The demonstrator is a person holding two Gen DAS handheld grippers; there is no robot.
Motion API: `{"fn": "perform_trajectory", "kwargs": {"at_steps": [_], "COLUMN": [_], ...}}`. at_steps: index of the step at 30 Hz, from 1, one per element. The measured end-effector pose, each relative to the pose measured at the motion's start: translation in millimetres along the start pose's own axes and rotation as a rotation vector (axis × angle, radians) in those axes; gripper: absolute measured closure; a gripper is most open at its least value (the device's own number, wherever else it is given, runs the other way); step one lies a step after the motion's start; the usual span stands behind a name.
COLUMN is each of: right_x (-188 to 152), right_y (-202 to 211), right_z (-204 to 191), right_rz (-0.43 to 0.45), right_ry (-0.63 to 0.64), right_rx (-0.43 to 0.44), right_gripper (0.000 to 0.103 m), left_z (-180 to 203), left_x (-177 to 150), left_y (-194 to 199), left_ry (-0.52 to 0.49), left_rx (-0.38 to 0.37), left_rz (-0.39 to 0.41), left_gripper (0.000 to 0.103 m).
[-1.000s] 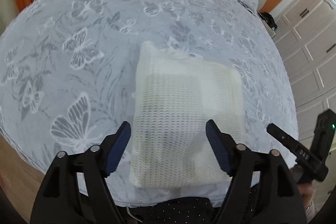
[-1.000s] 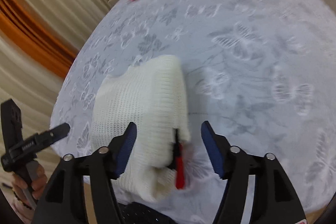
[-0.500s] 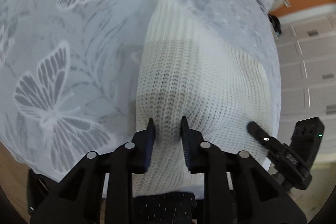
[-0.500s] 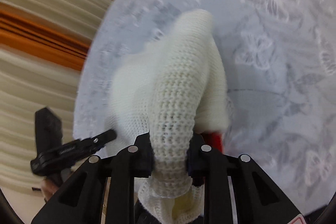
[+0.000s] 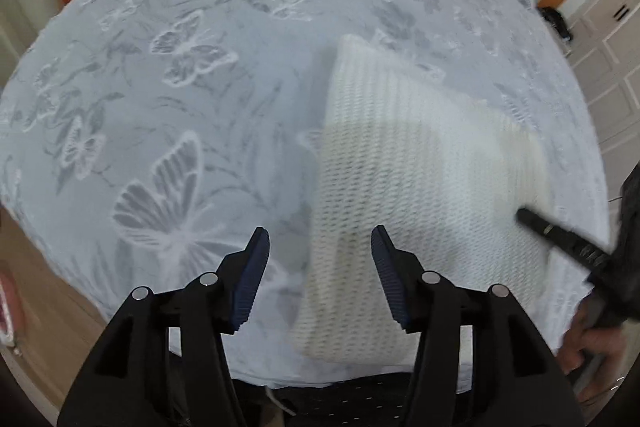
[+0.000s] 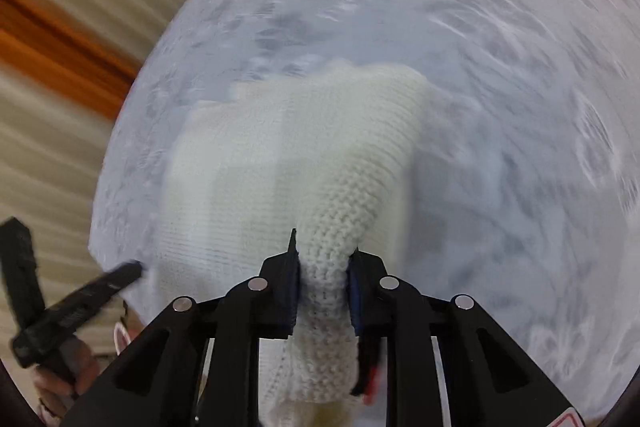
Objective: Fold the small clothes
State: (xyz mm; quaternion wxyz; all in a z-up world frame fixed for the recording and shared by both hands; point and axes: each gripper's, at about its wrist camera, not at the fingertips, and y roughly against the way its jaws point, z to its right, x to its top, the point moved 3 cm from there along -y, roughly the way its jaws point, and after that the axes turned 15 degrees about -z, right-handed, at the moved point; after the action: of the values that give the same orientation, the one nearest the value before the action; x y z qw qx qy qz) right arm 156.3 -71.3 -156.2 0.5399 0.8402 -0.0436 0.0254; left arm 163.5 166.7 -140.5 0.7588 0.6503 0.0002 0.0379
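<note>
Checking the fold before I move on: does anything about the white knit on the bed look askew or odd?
The white knit is pinched by its near edge in the right gripper, so that edge bunches into a ridge. The left gripper is open over its left edge. Nothing looks torn or spilled on the bedspread.

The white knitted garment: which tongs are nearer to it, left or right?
Right. The right tongs are shut on a bunched fold of the white knitted garment, so they touch it. The left tongs are open above its left edge and grip nothing.
</note>
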Motion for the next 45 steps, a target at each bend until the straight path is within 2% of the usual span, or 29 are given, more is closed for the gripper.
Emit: {"fn": "perform_trajectory", "kwargs": {"at_steps": [3, 5, 6, 7, 9, 11, 12, 14, 16, 20, 23, 25, 30, 32, 35, 45], "right_x": [10, 16, 22, 26, 35, 27, 14, -7, -30, -68, -87, -94, -103, -108, -116, -134], "right_y": [39, 58, 57, 50, 12, -22, -22, 4, 29, 54, 66, 72, 76, 81, 89, 94], "right_z": [-56, -76, -73, -65, -29, 6, 13, 9, -2, -26, -44, -44, -51, -55, -59, -67], "right_rz": [0.089, 0.147, 0.148, 0.137, 0.030, -0.110, -0.115, -0.007, 0.060, 0.125, 0.202, 0.234, 0.254, 0.272, 0.309, 0.336], "right_ry": [0.218, 0.280, 0.278, 0.263, 0.184, 0.086, 0.070, 0.066, 0.058, 0.070, 0.068, 0.054, -0.009, -0.011, -0.021, -0.025], "right_rx": [0.086, 0.161, 0.167, 0.137, 0.001, -0.154, -0.178, -0.200, -0.232, -0.311, -0.354, -0.374, -0.374, -0.394, -0.421, -0.433], "right_gripper": [0.086, 0.086, 0.086, 0.086, 0.084, 0.081, 0.077, 0.074, 0.072, 0.046, 0.040, 0.035, 0.028, 0.024, 0.020, 0.019], "left_z": [-14, -12, -11, -9, -2, 5, 8, 16, 24, 45, 54, 59, 63, 62, 59, 49], "left_x": [-3, -2, -1, -1, 0, -1, -2, -5, -10, -27, -39, -48, -69, -76, -87, -111], "left_y": [8, 13, 16, 17, 16, 14, 13, 13, 17, 38, 52, 61, 75, 79, 84, 92], "left_ry": [0.022, 0.034, 0.034, 0.033, 0.023, 0.007, -0.001, -0.018, -0.037, -0.073, -0.090, -0.098, -0.125, -0.125, -0.118, -0.124], "left_rx": [0.019, 0.021, 0.025, 0.033, 0.049, 0.040, 0.041, 0.049, 0.062, 0.099, 0.128, 0.161, 0.254, 0.269, 0.263, 0.268], "left_rz": [0.031, 0.054, 0.067, 0.074, 0.069, 0.051, 0.046, 0.046, 0.052, 0.107, 0.146, 0.175, 0.224, 0.236, 0.254, 0.301], "left_gripper": [0.052, 0.052, 0.052, 0.052, 0.051, 0.049, 0.048, 0.048, 0.046, 0.033, 0.018, 0.015, 0.015, 0.013, 0.012, 0.012]}}
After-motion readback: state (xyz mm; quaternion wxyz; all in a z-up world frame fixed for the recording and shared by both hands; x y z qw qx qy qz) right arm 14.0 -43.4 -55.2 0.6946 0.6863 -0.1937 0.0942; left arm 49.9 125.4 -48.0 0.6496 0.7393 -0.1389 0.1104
